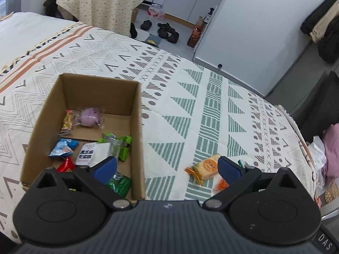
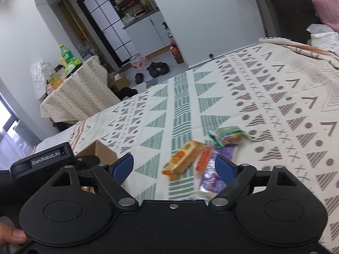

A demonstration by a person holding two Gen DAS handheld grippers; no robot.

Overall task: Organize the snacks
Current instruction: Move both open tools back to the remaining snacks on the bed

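Lying on the patterned bedspread [image 1: 190, 97], just beside the cardboard box [image 1: 135, 110], the orange-wrapped cracker pack [image 1: 206, 166] is what we are looking at first. In the left wrist view its long axis is running from lower left to upper right, with a crimped end pointing toward the box's near corner. A round orange label is showing on its face, but we are not managing to read the writing.

Beyond the pack from the box, we are seeing a small orange packet [image 2: 203, 158], a purple-wrapped snack [image 2: 211, 180] and a green-edged cracker packet [image 2: 229, 136]; all are blurred in the right wrist view, and their print is unreadable.

Inside the box we are finding a round purple sweet in clear wrap [image 1: 90, 117], a slim yellow packet [image 1: 67, 123], a blue packet [image 1: 62, 147], a white packet with bold black characters [image 1: 86, 153], a red wrapper [image 1: 65, 166] and several green packets [image 1: 120, 183].

We are holding the left gripper [image 1: 167, 168] over the box's near corner, its blue pads spread wide with nothing between them. We are keeping the right gripper [image 2: 174, 167] over the bedspread on the loose snacks' side of the box, pads well apart and gripping nothing, though the orange pack is showing between them.

The left gripper's body is reading "GenRobot.AI" in the right wrist view, and "DAS" is showing at the edge of the left view. A thumb [image 2: 14, 236] is pressing the right gripper's housing.
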